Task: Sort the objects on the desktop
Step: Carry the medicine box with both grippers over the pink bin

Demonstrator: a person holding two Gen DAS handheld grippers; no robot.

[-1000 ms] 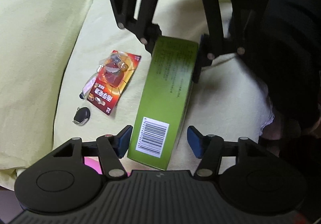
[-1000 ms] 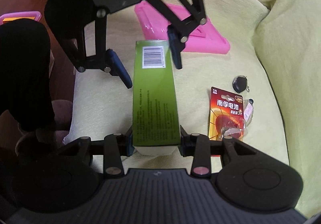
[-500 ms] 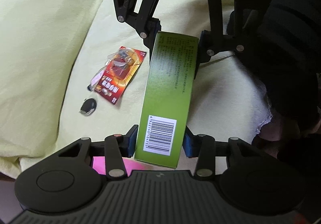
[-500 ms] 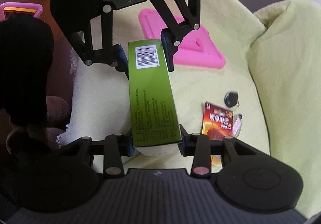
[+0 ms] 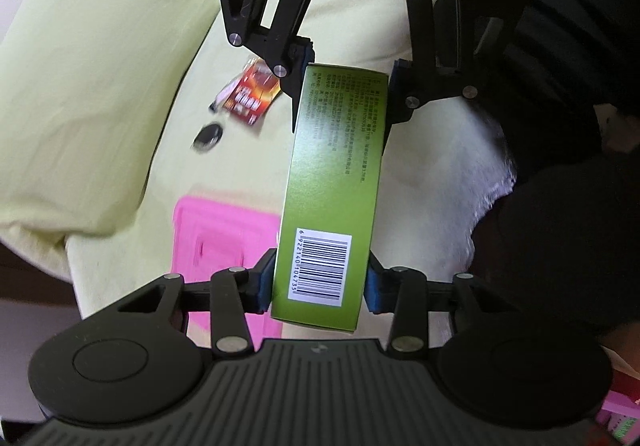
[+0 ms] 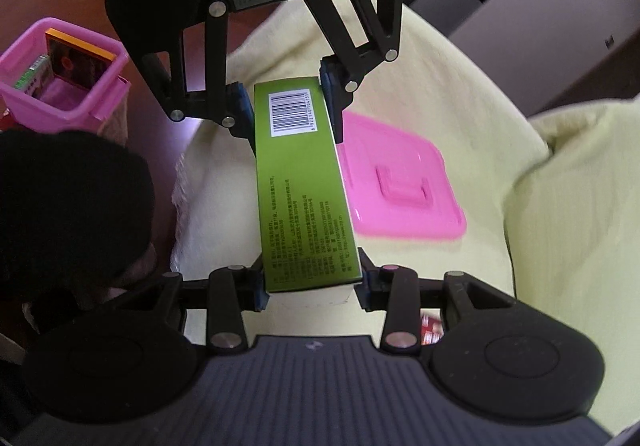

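A long green box hangs in the air between both grippers, above a pale yellow cloth. My left gripper is shut on its barcode end. My right gripper is shut on the opposite end. Each gripper shows at the top of the other's view, the right gripper and the left gripper. A red battery pack and a small dark round key fob lie on the cloth at left, blurred.
A flat pink lid lies on the cloth below the box. A pink bin holding an orange-edged box and other packs stands at the left edge. A person's dark sleeve fills the right side.
My left gripper closed on the barcode end of the box. Both grippers then lifted the box off the cloth; the pink lid and pink bin came into view.
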